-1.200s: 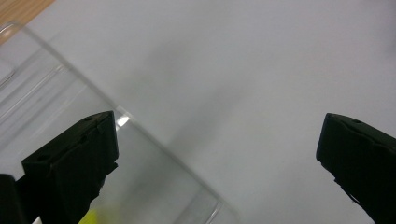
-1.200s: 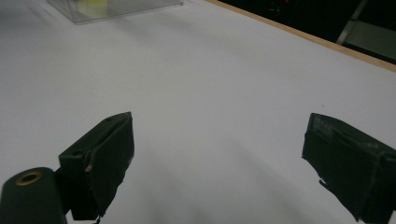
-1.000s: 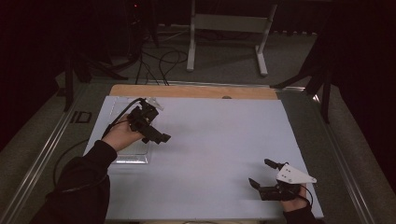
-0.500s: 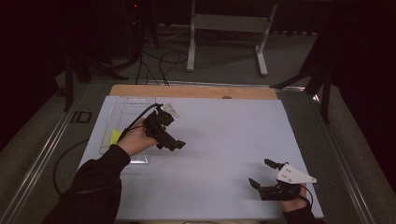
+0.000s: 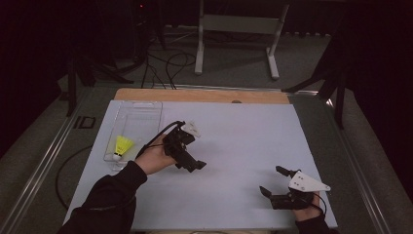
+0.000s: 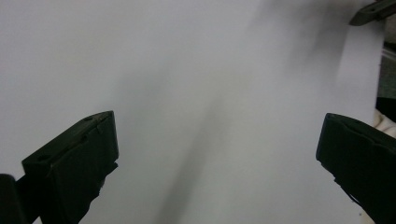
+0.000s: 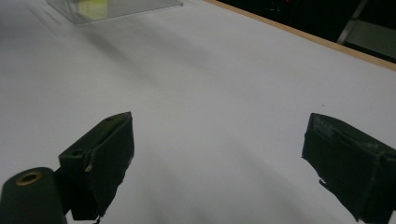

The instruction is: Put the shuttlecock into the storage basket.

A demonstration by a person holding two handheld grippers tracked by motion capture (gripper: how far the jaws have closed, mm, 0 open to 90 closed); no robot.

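Yellow shuttlecock (image 5: 123,146) sits in clear tray (image 5: 146,108) at left of frame; left gripper (image 5: 194,165) and right gripper (image 5: 271,182), both wide open, empty, should stay clear of tray.

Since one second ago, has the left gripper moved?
Yes. The left gripper moved right, away from the clear tray holding the shuttlecock.

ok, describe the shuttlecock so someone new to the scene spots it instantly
Start at the white sheet covering the table and go to its far-left part, where a clear rectangular plastic tray lies. At the tray's near end sits the small yellow shuttlecock with a white cork tip, just left of the left tool. It is the only bright yellow thing on the table.
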